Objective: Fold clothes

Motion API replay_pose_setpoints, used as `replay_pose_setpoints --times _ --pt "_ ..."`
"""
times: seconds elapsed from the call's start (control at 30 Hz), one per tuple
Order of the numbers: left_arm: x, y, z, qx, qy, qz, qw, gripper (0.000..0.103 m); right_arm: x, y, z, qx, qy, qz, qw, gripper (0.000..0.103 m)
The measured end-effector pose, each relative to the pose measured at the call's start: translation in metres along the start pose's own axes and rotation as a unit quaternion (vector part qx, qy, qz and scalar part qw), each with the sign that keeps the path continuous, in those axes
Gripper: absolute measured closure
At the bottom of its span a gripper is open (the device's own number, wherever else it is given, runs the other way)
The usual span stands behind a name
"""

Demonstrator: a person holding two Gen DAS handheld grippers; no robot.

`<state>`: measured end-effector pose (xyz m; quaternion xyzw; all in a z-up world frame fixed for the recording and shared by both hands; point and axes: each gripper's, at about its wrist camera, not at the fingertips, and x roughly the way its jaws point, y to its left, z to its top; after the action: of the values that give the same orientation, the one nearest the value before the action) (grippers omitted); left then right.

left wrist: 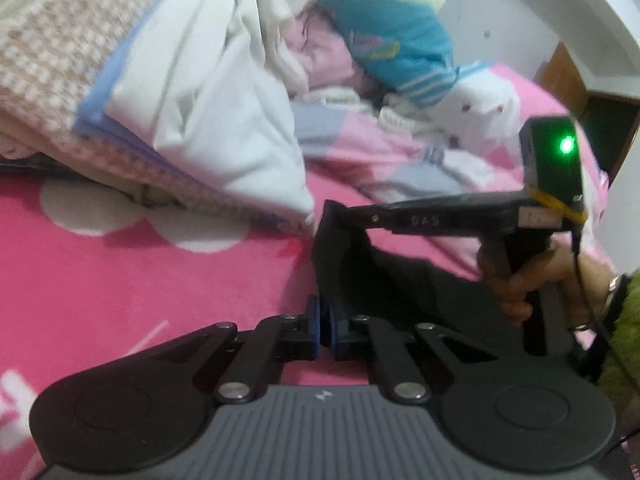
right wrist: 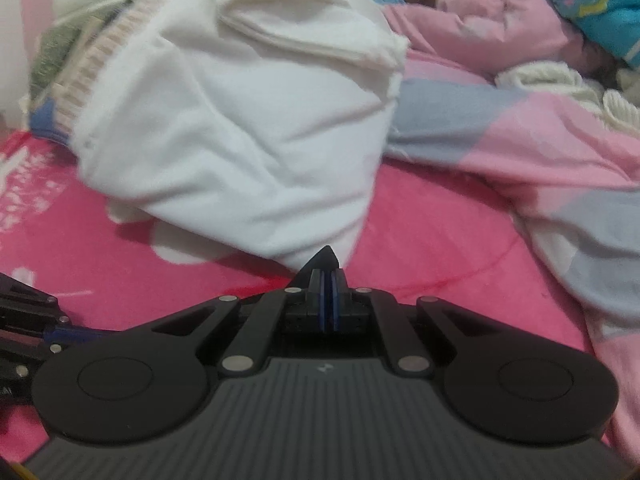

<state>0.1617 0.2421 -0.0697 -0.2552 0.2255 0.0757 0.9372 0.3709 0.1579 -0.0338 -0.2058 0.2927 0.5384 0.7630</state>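
Note:
A black garment (left wrist: 384, 276) hangs stretched above the pink bedsheet (left wrist: 120, 280). My left gripper (left wrist: 325, 328) is shut on its lower edge. My right gripper (left wrist: 340, 216), seen from the side in the left wrist view, is shut on its upper corner. In the right wrist view my right gripper (right wrist: 329, 292) is shut with a black cloth tip (right wrist: 327, 258) poking out between the pads. A pile of folded clothes topped by a white garment (left wrist: 224, 112) lies just behind; it also shows in the right wrist view (right wrist: 240, 128).
A pink, grey and white quilt (right wrist: 540, 152) is bunched at the right. A teal garment (left wrist: 392, 48) and white knitwear (right wrist: 552, 80) lie on it. A wall and a wooden door frame (left wrist: 568, 80) stand at the far right. My left gripper's linkage (right wrist: 24, 328) shows at the left edge.

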Motion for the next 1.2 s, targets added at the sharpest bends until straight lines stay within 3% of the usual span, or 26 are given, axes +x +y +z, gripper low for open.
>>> replay_pose_setpoints --times 0.1,0.37,0.63,0.77,0.87,1.0,1.1,1.2 --pt "-0.011 -0.006 -0.004 -0.001 -0.010 -0.003 0.9999 0.098 0.001 0.012 0.004 -0.033 0.003 0.028 0.999 0.101" --pt "-0.004 0.003 -0.011 -0.028 0.024 0.008 0.9993 0.098 0.041 0.031 0.005 -0.091 0.039 0.046 0.994 0.101" --pt "0.007 0.017 -0.012 -0.055 0.048 0.020 0.9971 0.098 0.054 0.031 0.009 -0.087 0.024 0.036 0.995 0.101" --pt "0.006 0.019 -0.012 -0.056 0.046 0.024 0.9971 0.098 0.029 0.024 0.016 -0.059 0.042 0.039 0.997 0.091" --pt "0.008 0.021 -0.014 -0.058 0.048 0.028 0.9968 0.098 -0.026 0.005 0.019 -0.022 0.009 -0.007 1.000 0.075" --pt "0.010 0.024 -0.015 -0.067 0.052 0.028 0.9960 0.097 -0.150 -0.024 0.007 0.084 -0.050 -0.087 0.991 0.075" --pt "0.012 0.028 -0.015 -0.079 0.056 0.022 0.9951 0.097 -0.258 -0.025 -0.020 0.144 -0.080 -0.158 0.974 0.075" --pt "0.011 0.031 -0.013 -0.092 0.058 0.015 0.9939 0.097 -0.369 0.005 -0.055 0.189 -0.107 -0.242 0.946 0.075"
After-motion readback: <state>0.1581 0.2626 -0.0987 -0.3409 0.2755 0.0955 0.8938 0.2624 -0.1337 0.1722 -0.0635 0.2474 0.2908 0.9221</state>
